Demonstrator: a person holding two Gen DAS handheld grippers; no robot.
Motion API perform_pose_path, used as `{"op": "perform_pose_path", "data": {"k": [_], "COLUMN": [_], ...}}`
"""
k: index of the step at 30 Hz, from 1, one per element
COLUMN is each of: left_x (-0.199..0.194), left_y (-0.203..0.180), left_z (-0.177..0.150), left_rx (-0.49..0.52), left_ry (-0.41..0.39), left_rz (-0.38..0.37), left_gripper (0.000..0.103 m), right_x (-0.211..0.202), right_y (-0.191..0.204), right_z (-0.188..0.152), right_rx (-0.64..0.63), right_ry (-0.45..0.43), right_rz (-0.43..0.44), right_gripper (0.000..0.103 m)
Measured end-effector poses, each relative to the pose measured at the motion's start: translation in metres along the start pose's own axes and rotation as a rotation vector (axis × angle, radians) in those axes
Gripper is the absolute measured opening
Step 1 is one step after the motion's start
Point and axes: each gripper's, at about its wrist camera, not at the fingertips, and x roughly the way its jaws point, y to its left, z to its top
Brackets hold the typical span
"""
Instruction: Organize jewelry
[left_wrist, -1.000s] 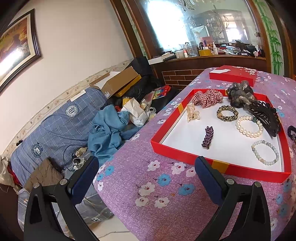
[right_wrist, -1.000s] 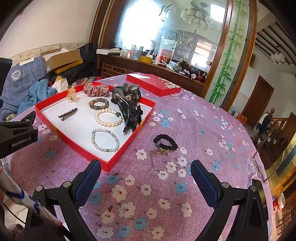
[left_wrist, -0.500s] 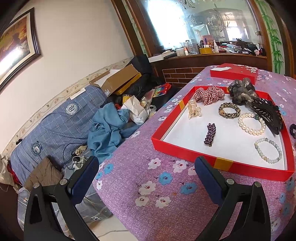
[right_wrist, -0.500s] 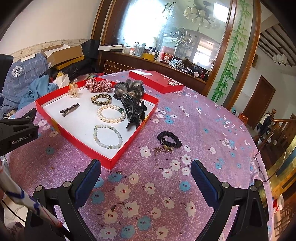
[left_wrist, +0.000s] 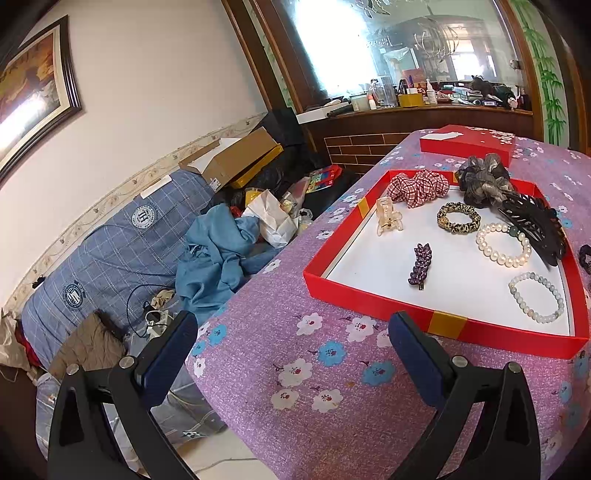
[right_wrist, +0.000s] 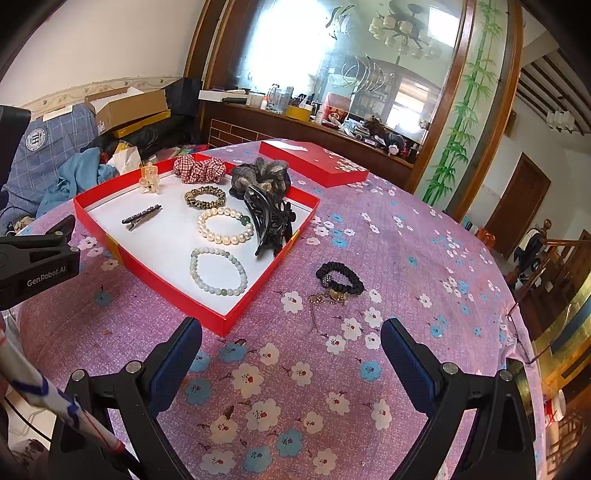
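A red tray (right_wrist: 147, 271) (left_wrist: 373, 301) on the purple flowered tablecloth holds a pearl bracelet (right_wrist: 225, 225), a pale jade bead bracelet (right_wrist: 218, 271), a leopard scrunchie (right_wrist: 205, 196), a checked scrunchie (right_wrist: 199, 168), a grey scrunchie (right_wrist: 262, 175), a black claw clip (right_wrist: 269, 221), a purple hair clip (left_wrist: 420, 264) and a clear claw clip (left_wrist: 388, 216). A black scrunchie (right_wrist: 340, 277) and a gold chain (right_wrist: 328, 298) lie on the cloth right of the tray. My right gripper (right_wrist: 291, 354) is open, above the cloth near them. My left gripper (left_wrist: 293, 347) is open at the table's edge, short of the tray.
The tray's red lid (right_wrist: 314, 162) lies at the back of the table. The table edge drops off to the left, where a blue bundle (left_wrist: 110, 251), clothes and a cardboard box (left_wrist: 236, 158) are piled. A wooden counter with bottles (left_wrist: 406, 99) stands behind.
Both grippers have moved slightly closer to the table and tray. Nothing on the table has moved; both grippers stay open and empty.
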Motion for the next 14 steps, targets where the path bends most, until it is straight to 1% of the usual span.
{"op": "perform_pose_path", "data": {"k": [8, 10, 12, 14], "left_x": [-0.003, -0.008, -0.017, -0.025], "left_y": [0.002, 0.003, 0.000, -0.007], "left_z": [0.000, 0.001, 0.003, 0.007], "left_rx": [-0.004, -0.011, 0.003, 0.027], "left_ry": [-0.007, -0.003, -0.026, -0.043], "left_rz": [0.017, 0.007, 0.006, -0.004], "left_gripper": [0.103, 0.103, 0.103, 0.103], "right_x": [-0.002, -0.004, -0.006, -0.007], "right_y": [-0.002, -0.008, -0.018, -0.036], "right_z": [-0.001, -0.001, -0.002, -0.004], "right_rx": [0.010, 0.031, 0.059, 0.100], "right_ry": [-0.001, -0.004, -0.008, -0.008], "right_rz": [-0.002, -0.005, -0.012, -0.039], "right_gripper": [0.099, 0.099, 0.099, 0.099]}}
